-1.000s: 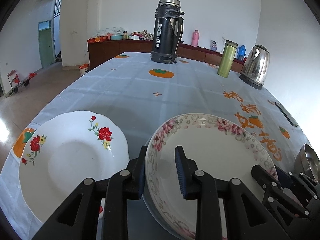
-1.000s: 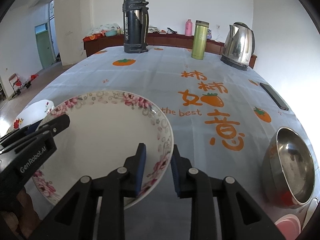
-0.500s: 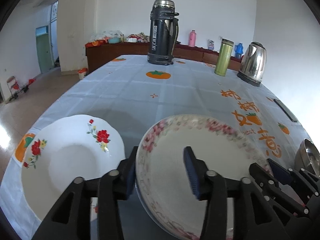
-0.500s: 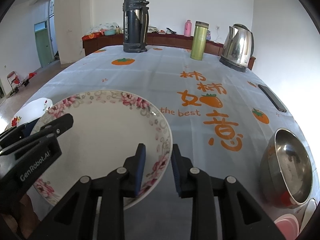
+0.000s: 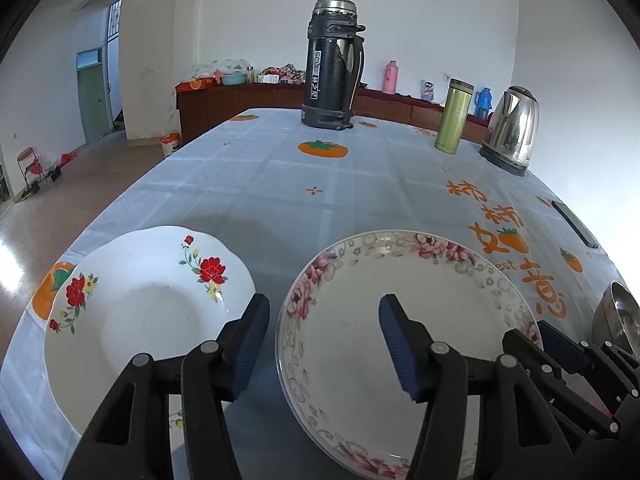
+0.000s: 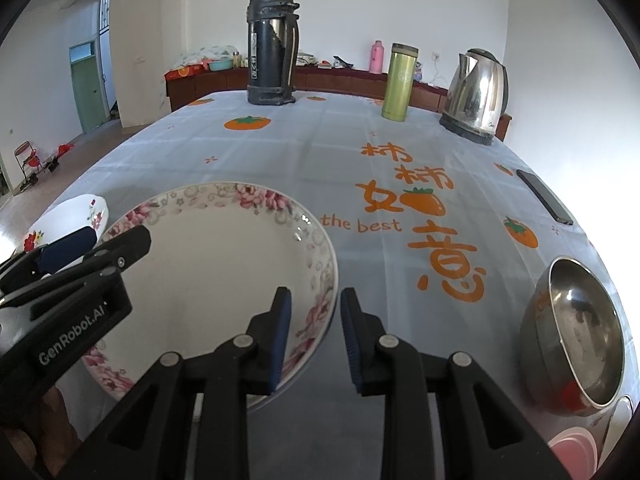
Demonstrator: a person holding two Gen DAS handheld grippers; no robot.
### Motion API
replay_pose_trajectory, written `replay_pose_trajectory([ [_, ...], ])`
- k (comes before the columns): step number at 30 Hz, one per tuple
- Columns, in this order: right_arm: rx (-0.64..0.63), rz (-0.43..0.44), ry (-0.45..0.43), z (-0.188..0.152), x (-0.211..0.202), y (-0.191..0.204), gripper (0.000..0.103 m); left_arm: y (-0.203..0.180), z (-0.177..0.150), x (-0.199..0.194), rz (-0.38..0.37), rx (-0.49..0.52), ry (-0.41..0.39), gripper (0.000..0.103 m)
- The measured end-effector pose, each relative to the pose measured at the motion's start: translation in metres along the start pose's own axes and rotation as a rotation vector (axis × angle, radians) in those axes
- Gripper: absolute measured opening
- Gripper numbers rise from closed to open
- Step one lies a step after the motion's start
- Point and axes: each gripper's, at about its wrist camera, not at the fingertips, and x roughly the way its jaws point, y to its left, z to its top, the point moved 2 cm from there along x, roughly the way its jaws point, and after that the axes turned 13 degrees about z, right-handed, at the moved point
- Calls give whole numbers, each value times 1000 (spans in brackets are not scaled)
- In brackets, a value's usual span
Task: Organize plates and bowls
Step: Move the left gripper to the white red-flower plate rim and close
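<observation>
Big table [image 5: 248,184] under a pale blue cloth with orange fruit prints, everything parked on it. Pink-flowered plate [image 5: 404,320] near the front edge, white in the middle, rosy blooms round the rim, sitting a bit raised on the right side. Left gripper [image 5: 322,330] spread wide, jaws just been opening, straddling the plate's left rim with neither pad pressing on it. Right gripper [image 6: 314,326] nearly pressed together, pinching the plate's right rim [image 6: 320,312] between the blue pads. Just left of that, a second white plate [image 5: 140,312] with red flowers and a wavy edge, flat on the cloth, untouched. Steel bowl [image 6: 576,332] off to the right, well apart from both plates, tilted. Black thermos [image 5: 332,64], kettle [image 5: 512,128] and green flask [image 5: 454,116] way at the back.
</observation>
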Motion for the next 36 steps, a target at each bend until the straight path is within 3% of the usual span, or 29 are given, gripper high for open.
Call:
replay_pose_trajectory([
  [7, 5, 10, -28, -1, -4, 0, 28, 13, -1, -3, -5, -67, -13, 60],
  [11, -6, 25, -45, -2, -7, 3, 48, 21, -2, -6, 12, -102, -9, 60],
  [12, -11, 28, -54, -2, -9, 4, 49, 25, -3, -8, 16, -109, -7, 60],
  [16, -36, 33, -87, -3, -15, 9, 49, 54, -5, -18, 47, -181, -4, 60],
  [22, -73, 42, -112, -2, -18, 18, 49, 106, -6, -34, 171, -253, -29, 60],
  [26, -84, 145, -140, 4, -23, 34, 50, 136, -4, -34, 253, -265, -44, 60],
  [30, -155, 257, -113, 12, -16, 71, 52, 158, -4, -21, 287, -284, -16, 64],
  [36, -237, 324, -83, 21, 1, 114, 52, 177, -7, -3, 326, -285, 32, 64],
])
